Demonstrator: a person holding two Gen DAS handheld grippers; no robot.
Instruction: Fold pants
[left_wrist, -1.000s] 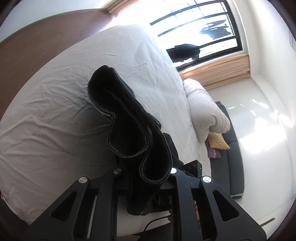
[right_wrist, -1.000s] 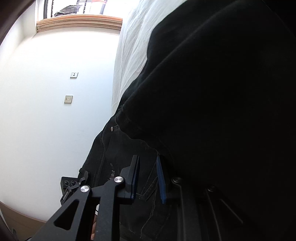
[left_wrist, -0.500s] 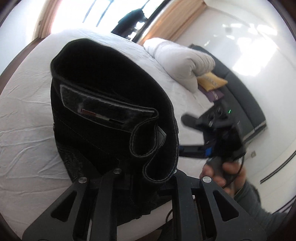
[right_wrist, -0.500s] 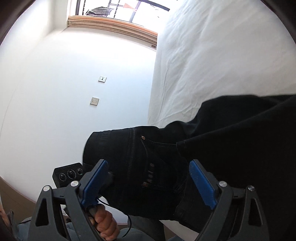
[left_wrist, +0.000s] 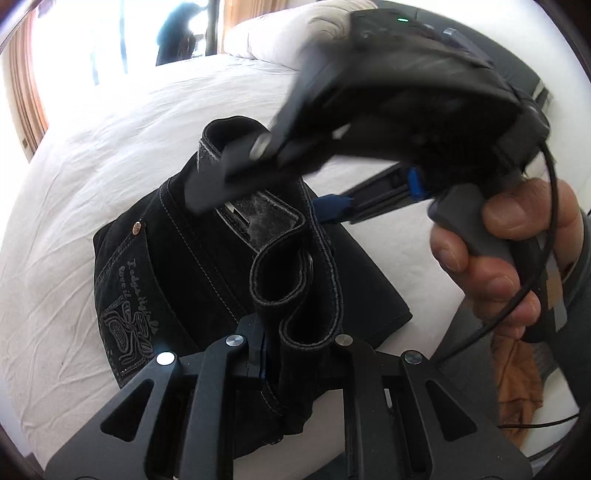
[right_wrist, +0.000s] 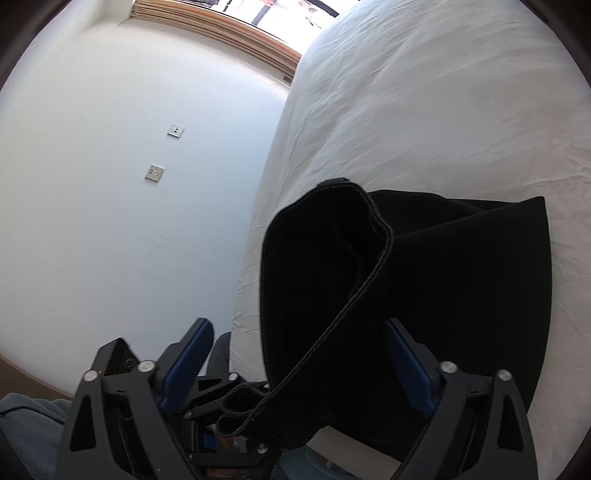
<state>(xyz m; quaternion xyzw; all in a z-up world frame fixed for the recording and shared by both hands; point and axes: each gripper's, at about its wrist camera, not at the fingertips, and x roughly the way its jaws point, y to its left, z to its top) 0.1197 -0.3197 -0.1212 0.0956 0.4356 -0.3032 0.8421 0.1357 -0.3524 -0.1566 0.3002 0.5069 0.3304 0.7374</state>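
Black denim pants (left_wrist: 207, 266), pale stitching, embroidered back pocket with a copper rivet; lying partly folded on the white bed (left_wrist: 92, 155), near its edge. Hems doubled into curled loops and raised off the sheet. Loops clamped in the left gripper (left_wrist: 291, 350), jaws closed tight on the fabric just above the camera. Right gripper (right_wrist: 295, 354) with blue pads spread wide, a leg fold of the pants (right_wrist: 332, 266) passing between them without being pinched; seen from the left wrist view as a blurred black body directly above the garment, right hand (left_wrist: 509, 251) around its handle. Compared with half a second ago: pants lower and flatter on the bed, pocket embroidery newly exposed, right gripper much nearer, over the waistband.
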